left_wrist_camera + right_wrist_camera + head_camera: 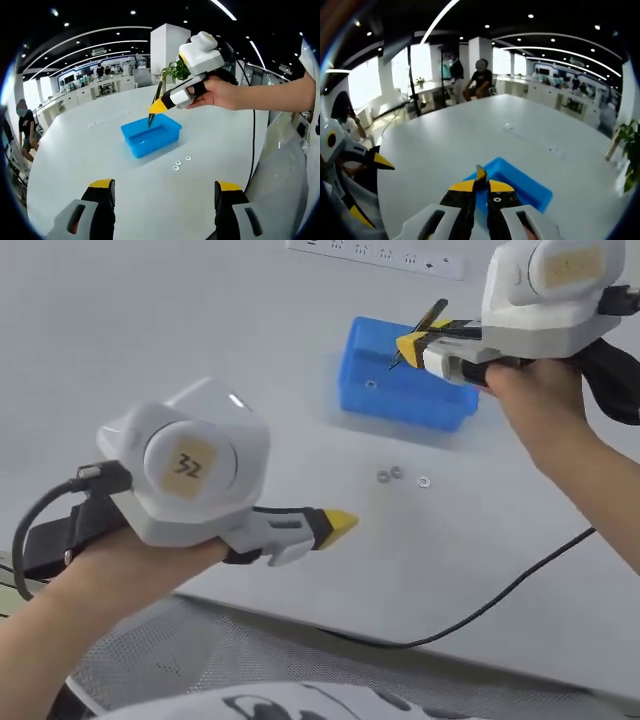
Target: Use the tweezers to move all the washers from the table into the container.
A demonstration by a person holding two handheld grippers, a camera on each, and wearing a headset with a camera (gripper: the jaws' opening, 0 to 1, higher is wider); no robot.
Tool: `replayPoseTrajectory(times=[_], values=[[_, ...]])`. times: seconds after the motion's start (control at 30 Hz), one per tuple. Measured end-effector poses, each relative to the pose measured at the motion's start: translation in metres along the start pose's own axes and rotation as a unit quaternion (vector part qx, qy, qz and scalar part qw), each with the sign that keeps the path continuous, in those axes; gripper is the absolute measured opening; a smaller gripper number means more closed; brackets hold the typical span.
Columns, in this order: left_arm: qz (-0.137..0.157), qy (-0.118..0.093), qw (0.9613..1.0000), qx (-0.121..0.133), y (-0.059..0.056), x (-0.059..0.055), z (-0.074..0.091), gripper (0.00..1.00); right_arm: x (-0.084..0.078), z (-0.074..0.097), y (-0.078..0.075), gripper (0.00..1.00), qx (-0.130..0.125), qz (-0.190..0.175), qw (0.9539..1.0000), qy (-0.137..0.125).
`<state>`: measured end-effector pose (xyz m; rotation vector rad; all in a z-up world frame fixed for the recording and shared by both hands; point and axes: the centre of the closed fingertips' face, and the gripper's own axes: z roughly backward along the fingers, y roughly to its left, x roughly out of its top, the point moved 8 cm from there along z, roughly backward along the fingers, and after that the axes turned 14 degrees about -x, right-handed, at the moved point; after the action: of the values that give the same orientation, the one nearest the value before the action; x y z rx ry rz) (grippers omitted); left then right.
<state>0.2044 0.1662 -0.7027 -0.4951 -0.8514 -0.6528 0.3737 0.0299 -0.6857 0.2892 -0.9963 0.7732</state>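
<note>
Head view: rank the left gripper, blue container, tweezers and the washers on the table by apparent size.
1. left gripper, though it is nearest the camera, which inflates it.
2. blue container.
3. tweezers, partly hidden in the right gripper's shut jaws.
4. washers; the three look alike, so no order among them.

The right gripper (481,186) has its jaws pinched on the tweezers (480,173), tip above the blue container (532,189) on the white counter (445,140); the left gripper (350,156) is at the left.
</note>
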Motion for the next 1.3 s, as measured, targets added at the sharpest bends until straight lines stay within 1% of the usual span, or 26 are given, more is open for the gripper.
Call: replayPoseTrajectory(times=[0.13,0.2,0.33,0.37,0.53,0.67,0.83,1.0,1.17,1.3], values=[[-0.002,0.002,1.0,0.001,-0.001,0.0,0.0,0.83,-0.005,0.014,0.006,0.04,0.003,0.014,0.9999,0.0],[0.0,0.001,1.0,0.0,-0.002,0.0,0.0,0.83,-0.008,0.018,0.012,0.04,0.005,0.02,0.9998,0.001],[-0.001,0.002,1.0,0.0,-0.003,-0.001,0.0,0.83,-0.018,0.025,0.021,0.04,0.011,0.028,0.9995,0.012],[-0.001,0.002,1.0,0.0,-0.003,-0.001,0.0,0.83,-0.021,0.027,0.026,0.04,0.014,0.031,0.9993,0.015],[-0.001,0.0,1.0,0.0,-0.004,0.001,0.0,0.83,-0.034,0.034,0.038,0.04,0.026,0.022,0.999,0.028],[-0.003,0.001,1.0,-0.001,-0.005,0.0,0.0,0.83,-0.047,0.03,0.039,0.04,0.033,0.019,0.9983,0.043],[-0.001,0.003,1.0,-0.001,-0.006,-0.001,0.0,0.83,-0.057,0.03,0.041,0.04,0.04,0.008,0.9974,0.059],[-0.001,0.004,1.0,0.0,-0.004,-0.003,0.0,0.83,-0.071,0.025,0.044,0.04,0.045,0.014,0.9959,0.078],[-0.001,0.005,1.0,0.001,-0.003,-0.003,0.0,0.83,-0.08,0.022,0.046,0.04,0.047,0.012,0.9948,0.089],[-0.003,0.007,1.0,0.001,-0.003,-0.003,-0.001,0.83,-0.081,0.021,0.047,0.04,0.046,0.01,0.9946,0.093]])
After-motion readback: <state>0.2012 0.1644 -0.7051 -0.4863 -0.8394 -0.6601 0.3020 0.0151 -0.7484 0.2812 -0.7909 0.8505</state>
